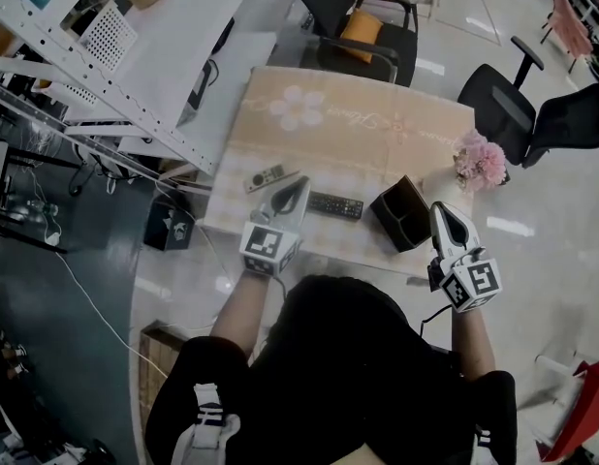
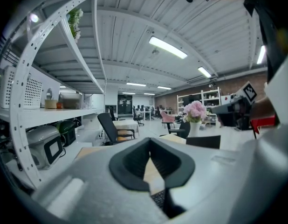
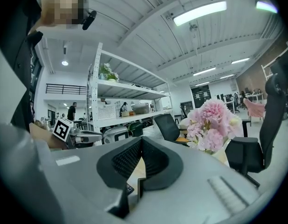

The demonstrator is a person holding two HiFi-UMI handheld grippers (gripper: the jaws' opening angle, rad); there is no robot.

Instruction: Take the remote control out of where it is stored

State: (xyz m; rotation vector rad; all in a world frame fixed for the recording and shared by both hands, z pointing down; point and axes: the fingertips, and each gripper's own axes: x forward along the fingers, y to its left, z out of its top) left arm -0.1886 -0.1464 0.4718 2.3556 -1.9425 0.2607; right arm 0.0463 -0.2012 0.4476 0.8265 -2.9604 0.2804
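A black remote control [image 1: 335, 205] lies flat on the beige tablecloth [image 1: 348, 124], just left of a dark open-topped holder box [image 1: 400, 213]. A second, silver-grey remote [image 1: 265, 177] lies further left. My left gripper [image 1: 299, 185] is shut and empty, with its tip between the two remotes. In the left gripper view, part of the black remote [image 2: 159, 198] shows below the closed jaws of this gripper [image 2: 150, 146], and the holder [image 2: 203, 141] stands ahead to the right. My right gripper [image 1: 439, 209] hangs just right of the holder, its jaws [image 3: 141, 142] together on nothing.
A vase of pink flowers [image 1: 482, 161] stands at the table's right corner, close to the right gripper. White metal shelving [image 1: 106, 76] runs along the left. Black office chairs [image 1: 350, 17] stand beyond the table. A black box [image 1: 170, 226] sits on the floor at the left.
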